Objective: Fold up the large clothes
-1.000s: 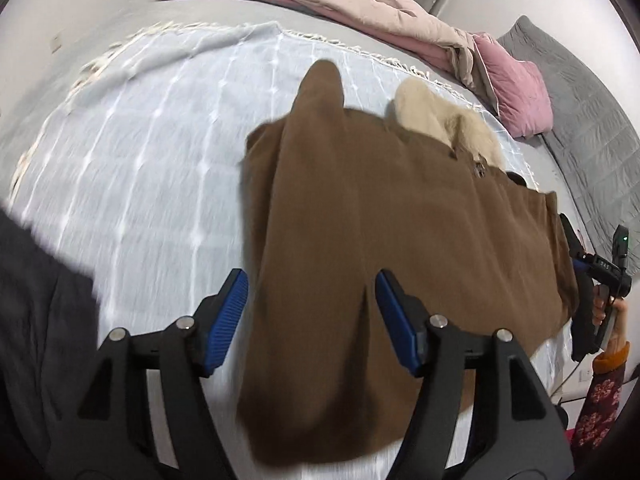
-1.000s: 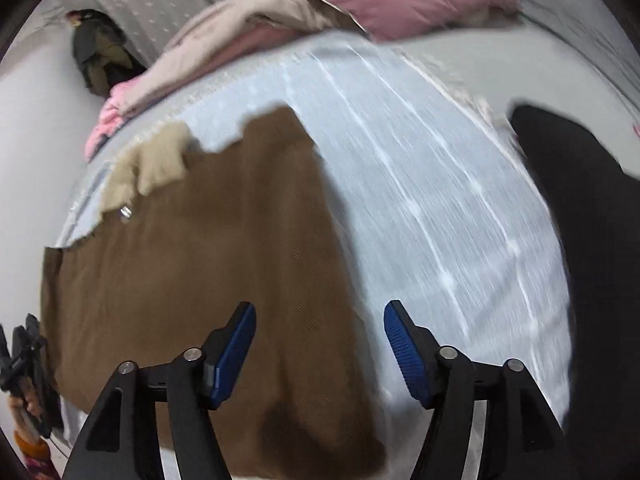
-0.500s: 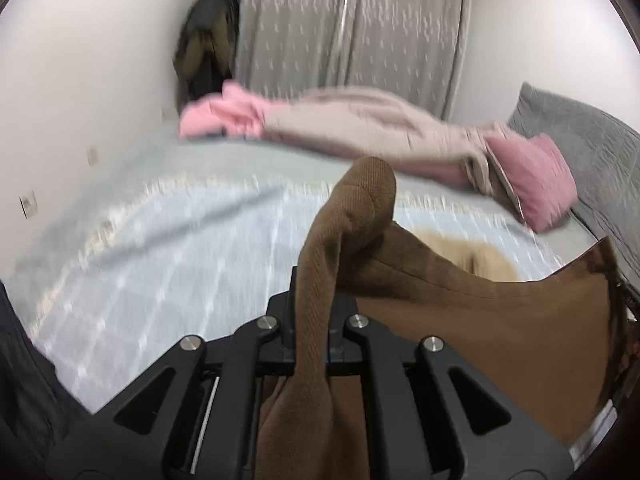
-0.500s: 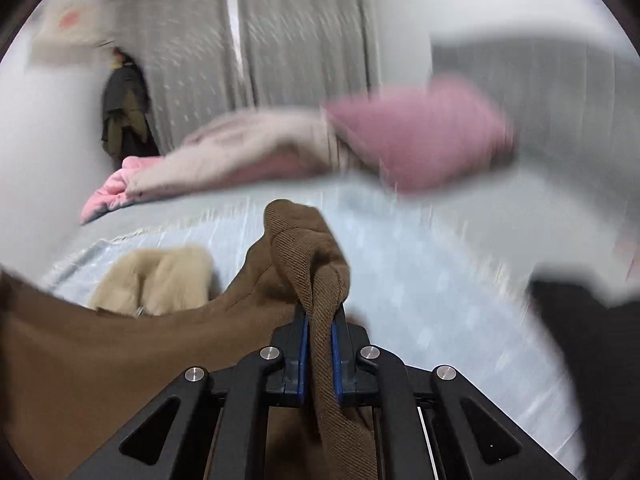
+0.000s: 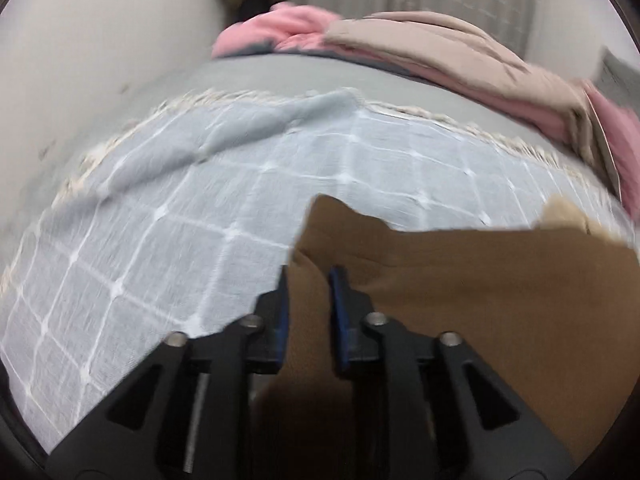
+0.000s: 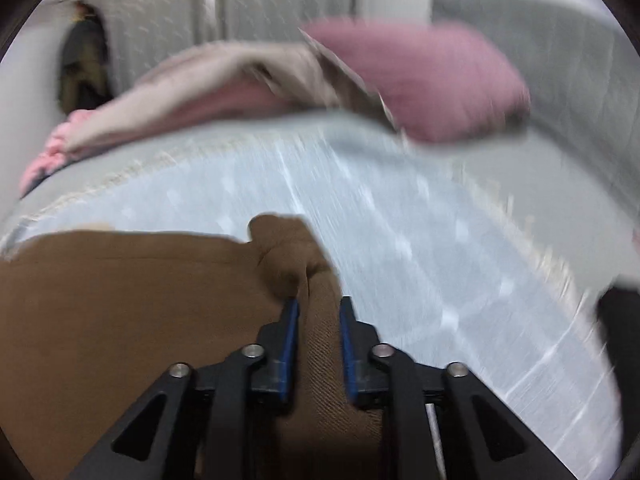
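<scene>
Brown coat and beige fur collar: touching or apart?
Touching. The left wrist view shows the beige fur collar meeting the brown coat's top edge with no gap.

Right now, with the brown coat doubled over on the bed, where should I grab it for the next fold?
Probably the two corners of the far folded edge of the brown coat, one per gripper, coming over it from the near side. That edge runs straight across the checked blanket. Both the left gripper and right gripper are opening with cloth between them.
</scene>
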A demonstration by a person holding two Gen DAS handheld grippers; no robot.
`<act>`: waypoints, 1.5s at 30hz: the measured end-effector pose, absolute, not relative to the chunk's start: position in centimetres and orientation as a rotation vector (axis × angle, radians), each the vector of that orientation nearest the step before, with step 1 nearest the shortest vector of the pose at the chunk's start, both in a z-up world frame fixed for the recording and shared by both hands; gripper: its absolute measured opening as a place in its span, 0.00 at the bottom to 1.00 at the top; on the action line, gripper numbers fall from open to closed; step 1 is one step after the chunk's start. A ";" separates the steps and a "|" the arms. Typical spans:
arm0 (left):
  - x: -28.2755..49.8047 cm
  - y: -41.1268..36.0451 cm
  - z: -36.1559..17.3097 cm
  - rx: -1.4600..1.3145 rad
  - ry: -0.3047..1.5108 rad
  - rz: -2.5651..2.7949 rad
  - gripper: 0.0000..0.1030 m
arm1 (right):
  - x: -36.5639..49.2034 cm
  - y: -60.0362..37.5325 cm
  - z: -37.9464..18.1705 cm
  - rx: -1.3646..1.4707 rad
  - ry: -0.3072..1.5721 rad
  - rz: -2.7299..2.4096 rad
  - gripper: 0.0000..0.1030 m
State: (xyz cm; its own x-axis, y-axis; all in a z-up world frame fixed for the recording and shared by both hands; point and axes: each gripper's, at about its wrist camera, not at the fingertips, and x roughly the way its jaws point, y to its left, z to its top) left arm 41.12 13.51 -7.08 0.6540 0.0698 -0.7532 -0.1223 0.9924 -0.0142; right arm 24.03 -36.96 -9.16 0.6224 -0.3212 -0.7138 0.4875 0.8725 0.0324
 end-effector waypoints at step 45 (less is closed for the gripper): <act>18.9 11.1 -4.7 0.090 0.922 0.026 0.83 | 4.9 -27.5 -8.1 0.357 0.905 -0.352 0.69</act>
State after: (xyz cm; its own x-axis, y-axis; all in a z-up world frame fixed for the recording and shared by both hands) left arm 18.86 11.14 -4.73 0.6046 0.0609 -0.7942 0.0162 0.9959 0.0887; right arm 4.93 -27.54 -8.09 0.5694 -0.1452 -0.8091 0.4404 0.8850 0.1511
